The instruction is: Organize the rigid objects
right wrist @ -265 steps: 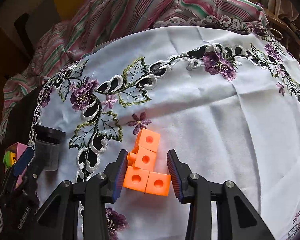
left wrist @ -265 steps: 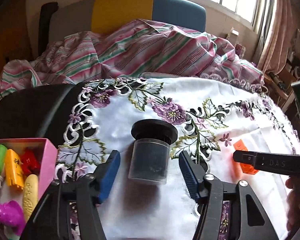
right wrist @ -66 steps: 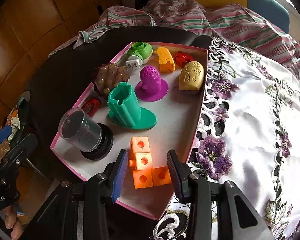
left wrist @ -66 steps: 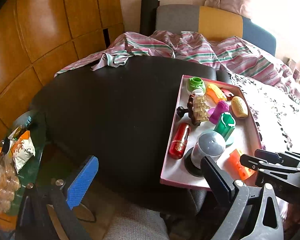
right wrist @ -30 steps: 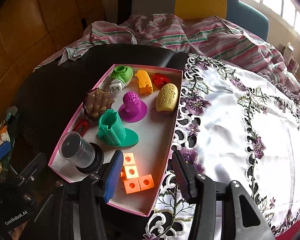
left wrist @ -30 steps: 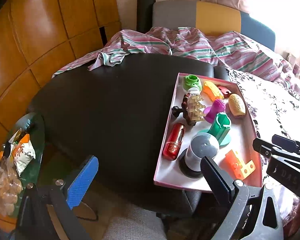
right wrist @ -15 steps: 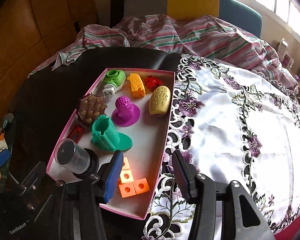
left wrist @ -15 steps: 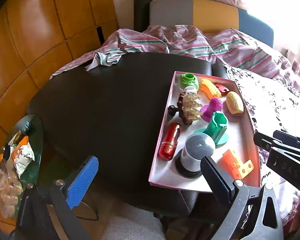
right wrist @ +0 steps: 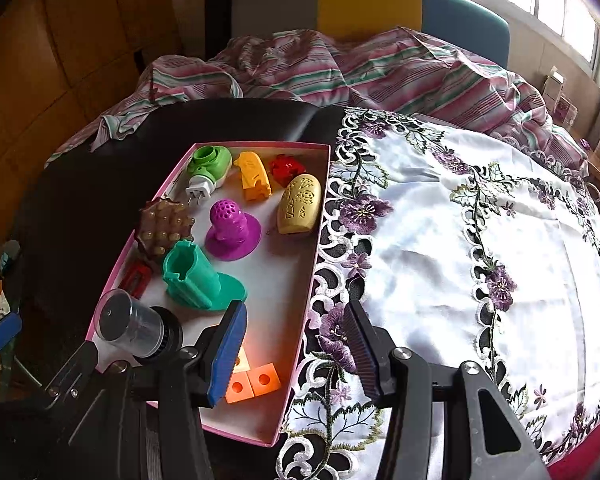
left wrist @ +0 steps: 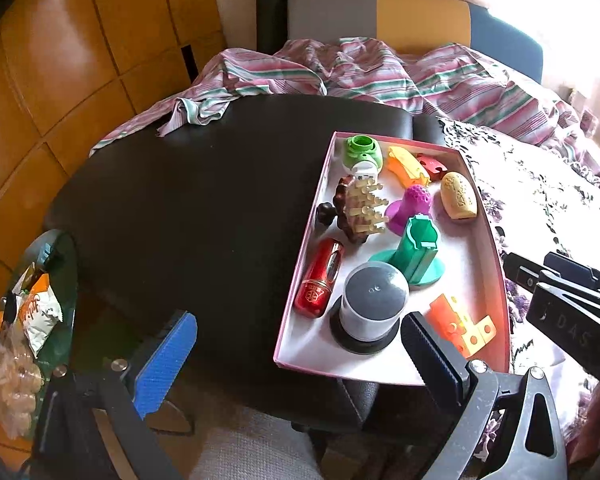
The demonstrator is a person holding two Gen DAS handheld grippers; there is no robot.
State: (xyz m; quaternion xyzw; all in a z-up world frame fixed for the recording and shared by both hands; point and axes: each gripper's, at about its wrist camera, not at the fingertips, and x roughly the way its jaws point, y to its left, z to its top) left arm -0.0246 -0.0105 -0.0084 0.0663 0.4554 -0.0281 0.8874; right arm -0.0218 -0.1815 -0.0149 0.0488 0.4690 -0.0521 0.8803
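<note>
A: Since the earliest views, we have carried the clear jar (left wrist: 374, 306) and the orange blocks (left wrist: 462, 326) off the embroidered cloth (right wrist: 480, 264) and into the pink tray (left wrist: 488, 224). Over the last second both grippers have barely shifted.

B: So where do we stand now?

A: The jar sits upside down on its black lid in the tray's near left corner. The blocks lie flat in the near right corner, just beside it. Our left gripper (left wrist: 296, 358) is spread wide with nothing between its jaws, hanging over the near edge of the tray. Our right gripper (right wrist: 292, 344) is also parted and holds nothing, its jaws straddling the tray's right wall.

B: Then the placing step looks finished?

A: We judge so. The green plug (right wrist: 208, 166), yellow piece (right wrist: 254, 174), red piece (right wrist: 286, 168), cream oval (right wrist: 300, 204), purple cap (right wrist: 230, 228), teal holder (right wrist: 196, 276), spiky brush (right wrist: 162, 230) and red tube (left wrist: 320, 274) are all in the tray too, and we see nothing loose on the cloth.

B: And next?

A: Probably we lift both grippers clear, minding the tray's wall on the right. Whether anything remains outside these views, we cannot tell.
</note>
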